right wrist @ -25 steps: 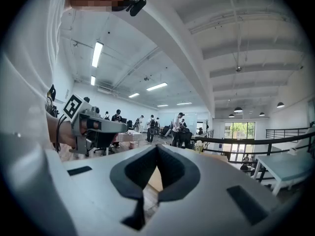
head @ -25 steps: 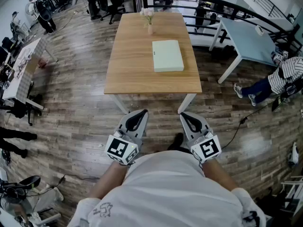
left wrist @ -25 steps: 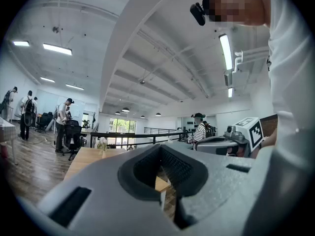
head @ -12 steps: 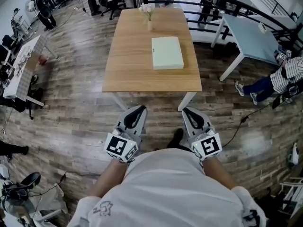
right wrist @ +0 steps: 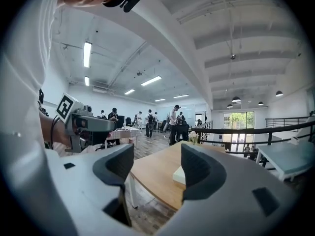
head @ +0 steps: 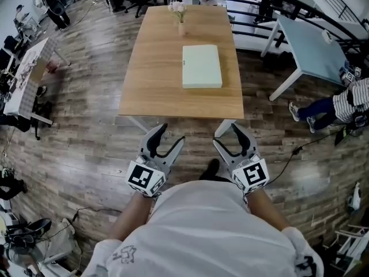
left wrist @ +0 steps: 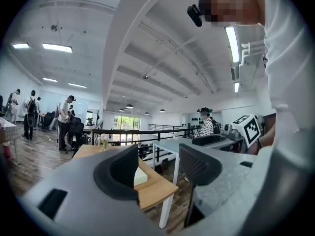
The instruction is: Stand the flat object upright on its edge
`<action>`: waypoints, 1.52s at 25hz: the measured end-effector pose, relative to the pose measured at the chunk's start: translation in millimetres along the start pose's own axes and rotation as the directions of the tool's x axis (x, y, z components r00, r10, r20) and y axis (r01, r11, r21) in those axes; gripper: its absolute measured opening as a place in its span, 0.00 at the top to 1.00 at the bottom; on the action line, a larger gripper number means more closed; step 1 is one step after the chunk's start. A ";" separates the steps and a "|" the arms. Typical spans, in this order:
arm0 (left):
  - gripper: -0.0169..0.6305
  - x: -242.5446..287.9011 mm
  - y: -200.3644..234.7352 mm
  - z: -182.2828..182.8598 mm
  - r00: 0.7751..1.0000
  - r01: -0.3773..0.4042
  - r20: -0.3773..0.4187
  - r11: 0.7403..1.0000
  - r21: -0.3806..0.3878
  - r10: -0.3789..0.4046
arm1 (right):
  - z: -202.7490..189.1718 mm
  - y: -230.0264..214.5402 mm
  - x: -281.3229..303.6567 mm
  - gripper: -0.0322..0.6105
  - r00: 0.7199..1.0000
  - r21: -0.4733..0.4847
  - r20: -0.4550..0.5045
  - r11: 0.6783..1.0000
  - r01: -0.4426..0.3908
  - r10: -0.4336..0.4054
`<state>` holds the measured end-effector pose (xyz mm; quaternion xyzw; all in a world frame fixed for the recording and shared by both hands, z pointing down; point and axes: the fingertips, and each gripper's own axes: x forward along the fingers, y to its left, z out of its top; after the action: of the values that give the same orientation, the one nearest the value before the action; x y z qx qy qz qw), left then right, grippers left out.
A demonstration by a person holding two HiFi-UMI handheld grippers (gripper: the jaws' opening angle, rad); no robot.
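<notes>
I wear a white shirt (head: 202, 224) with a small dark line drawing (head: 124, 257) on its left side. My left tongs (head: 172, 133) and right tongs (head: 225, 135) are grey with black pads and carry black-and-white marker cubes. Their jaws are opening, with nothing between them.

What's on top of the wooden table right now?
The wooden table holds a pale green flat object, lying flat near the middle, and a small vase of flowers standing at the far end. The tabletop under the flat object is covered.
</notes>
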<state>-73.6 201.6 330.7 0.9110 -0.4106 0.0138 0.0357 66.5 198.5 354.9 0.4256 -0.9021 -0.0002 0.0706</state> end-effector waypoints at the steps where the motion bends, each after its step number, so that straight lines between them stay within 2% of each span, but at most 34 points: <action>1: 0.59 8.5 1.5 -1.0 1.000 -0.004 -0.003 1.000 -0.008 0.004 | -1.8 -7.4 2.9 0.46 1.000 0.002 -0.005 1.000 -0.007 0.007; 11: 0.57 97.5 8.7 0.1 0.999 -0.025 -0.023 1.000 -0.019 0.025 | -8.3 -88.6 26.5 0.43 0.998 0.029 -0.007 0.998 -0.058 0.058; 17: 0.57 128.8 7.0 -2.2 0.999 -0.047 -0.023 0.999 -0.018 0.046 | -14.7 -123.7 24.9 0.43 0.998 0.052 -0.002 0.997 -0.060 0.060; 22: 0.57 142.7 13.3 -11.3 0.998 -0.039 -0.041 0.998 -0.052 0.037 | -15.2 -136.0 30.3 0.44 0.999 0.069 0.006 0.996 -0.051 0.051; 38: 0.57 179.6 79.9 -4.7 0.998 0.051 -0.041 0.997 -0.052 -0.053 | -5.2 -143.3 97.2 0.43 1.000 0.106 -0.022 0.994 0.012 -0.010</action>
<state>-14.4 15.1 349.5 0.9198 -0.3860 0.0218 0.0678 116.2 32.8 363.8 0.4339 -0.8976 0.0519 0.0574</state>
